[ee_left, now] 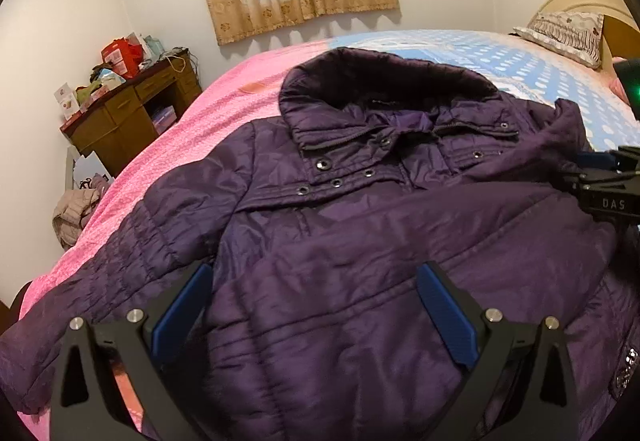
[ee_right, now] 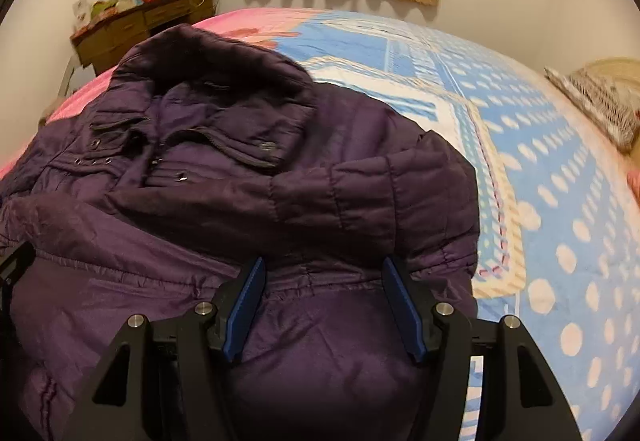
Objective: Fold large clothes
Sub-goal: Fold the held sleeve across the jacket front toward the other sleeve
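Note:
A dark purple padded jacket [ee_left: 360, 241] lies front up on the bed, with its collar [ee_left: 384, 81] at the far side. In the left wrist view its one sleeve [ee_left: 100, 281] stretches out toward the near left over the pink cover. In the right wrist view the other sleeve [ee_right: 300, 197] lies folded across the chest. My left gripper [ee_left: 316, 267] hangs open over the jacket's body with nothing clamped. My right gripper [ee_right: 324, 261] is open too, just above the waist seam below the folded sleeve. It also shows at the right edge of the left wrist view as my right gripper [ee_left: 586, 173].
The bed cover is pink [ee_left: 200, 113] on the left and blue with white dots [ee_right: 560, 201] on the right. A pillow [ee_left: 568, 31] lies by the headboard. A cluttered wooden desk [ee_left: 132, 109] stands by the far left wall, with a beige garment [ee_left: 74, 213] beside the bed.

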`<action>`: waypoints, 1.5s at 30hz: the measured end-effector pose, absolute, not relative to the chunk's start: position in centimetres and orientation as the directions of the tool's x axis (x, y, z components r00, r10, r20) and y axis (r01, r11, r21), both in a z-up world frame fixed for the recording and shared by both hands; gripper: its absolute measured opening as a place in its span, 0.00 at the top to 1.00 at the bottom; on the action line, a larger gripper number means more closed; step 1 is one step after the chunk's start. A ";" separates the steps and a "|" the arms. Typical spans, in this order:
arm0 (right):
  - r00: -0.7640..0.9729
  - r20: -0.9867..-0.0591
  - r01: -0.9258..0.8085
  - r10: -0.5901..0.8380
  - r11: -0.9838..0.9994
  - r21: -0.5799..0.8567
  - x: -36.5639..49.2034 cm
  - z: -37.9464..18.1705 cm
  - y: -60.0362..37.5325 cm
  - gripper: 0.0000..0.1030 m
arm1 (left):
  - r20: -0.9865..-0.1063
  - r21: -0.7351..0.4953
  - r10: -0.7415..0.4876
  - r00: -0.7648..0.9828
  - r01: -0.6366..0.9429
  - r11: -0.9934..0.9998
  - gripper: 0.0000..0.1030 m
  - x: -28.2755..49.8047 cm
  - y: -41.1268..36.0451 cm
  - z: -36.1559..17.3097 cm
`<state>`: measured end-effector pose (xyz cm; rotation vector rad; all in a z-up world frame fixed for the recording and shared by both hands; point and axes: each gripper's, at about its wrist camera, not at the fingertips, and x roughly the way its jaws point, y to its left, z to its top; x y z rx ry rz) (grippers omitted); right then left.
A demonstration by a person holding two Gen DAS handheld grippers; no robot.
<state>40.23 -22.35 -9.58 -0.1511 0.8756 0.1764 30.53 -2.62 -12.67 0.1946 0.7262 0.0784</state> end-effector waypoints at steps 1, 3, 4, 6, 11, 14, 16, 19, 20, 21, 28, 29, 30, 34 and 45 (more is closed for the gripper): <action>0.626 -0.773 -0.206 0.097 0.978 -0.044 40.3 -9.6 -22.9 0.41 | -0.649 0.208 0.136 0.748 0.002 0.978 0.00 30.5 -2.9 -12.6; 0.625 -0.774 -0.199 0.102 0.980 -0.031 40.5 -9.6 -23.7 0.41 | -0.645 0.217 0.136 0.752 0.009 0.976 0.00 30.7 -3.4 -12.5; 0.625 -0.774 -0.199 0.106 0.980 -0.026 40.5 -9.6 -23.9 0.41 | -0.644 0.223 0.136 0.753 0.015 0.975 0.00 30.7 -3.6 -12.6; 0.625 -0.772 -0.195 0.121 0.981 -0.005 40.6 -9.8 -24.3 0.41 | -0.661 0.229 0.135 0.739 0.027 0.973 0.00 31.0 -3.8 -13.2; 0.648 -0.758 -0.179 0.077 0.982 -0.053 39.3 -8.2 -23.5 0.40 | -0.680 0.223 0.138 0.720 0.024 0.975 0.00 31.2 -3.6 -13.9; 0.713 -0.693 -0.169 0.106 0.985 -0.023 37.3 -5.3 -22.8 0.40 | -0.680 0.242 0.152 0.717 0.024 0.970 0.00 31.1 -3.9 -14.2; 0.722 -0.682 -0.206 0.120 0.978 -0.045 36.6 -4.4 -21.2 0.36 | -0.686 0.253 0.163 0.709 0.022 0.967 0.00 31.2 -4.1 -14.4; 0.692 -0.713 -0.278 0.115 0.954 -0.117 36.3 -5.5 -18.9 0.35 | -0.690 0.271 0.179 0.702 0.020 0.962 0.00 31.2 -4.3 -14.6; 0.668 -0.736 -0.296 0.109 0.947 -0.128 36.4 -6.5 -18.5 0.35 | -0.690 0.273 0.182 0.701 0.019 0.962 0.00 31.2 -4.3 -14.7; 0.640 -0.761 -0.310 0.106 0.942 -0.130 36.5 -7.6 -18.4 0.35 | -0.691 0.275 0.185 0.699 0.018 0.961 0.00 31.2 -4.3 -14.7; 0.623 -0.776 -0.330 0.104 0.934 -0.139 35.8 -9.4 -18.7 0.35 | -0.700 0.261 0.174 0.692 0.020 0.965 0.00 31.0 -4.1 -14.9; 0.624 -0.770 -0.335 0.131 0.935 -0.112 35.9 -8.8 -19.0 0.35 | -0.702 0.257 0.171 0.691 0.021 0.966 0.00 31.0 -4.1 -14.9; 0.639 -0.749 -0.340 0.176 0.938 -0.070 35.6 -7.8 -19.4 0.35 | -0.703 0.251 0.167 0.691 0.022 0.968 0.00 31.0 -4.0 -14.9; 0.747 -0.645 -0.243 0.161 0.969 -0.040 36.4 -4.8 -21.5 0.35 | -0.706 0.241 0.159 0.690 0.023 0.970 0.00 31.0 -3.9 -14.9; 0.631 -0.766 -0.125 0.121 0.991 0.054 41.7 -9.7 -26.1 0.33 | -0.709 0.238 0.154 0.688 0.027 0.971 0.00 31.1 -3.8 -14.8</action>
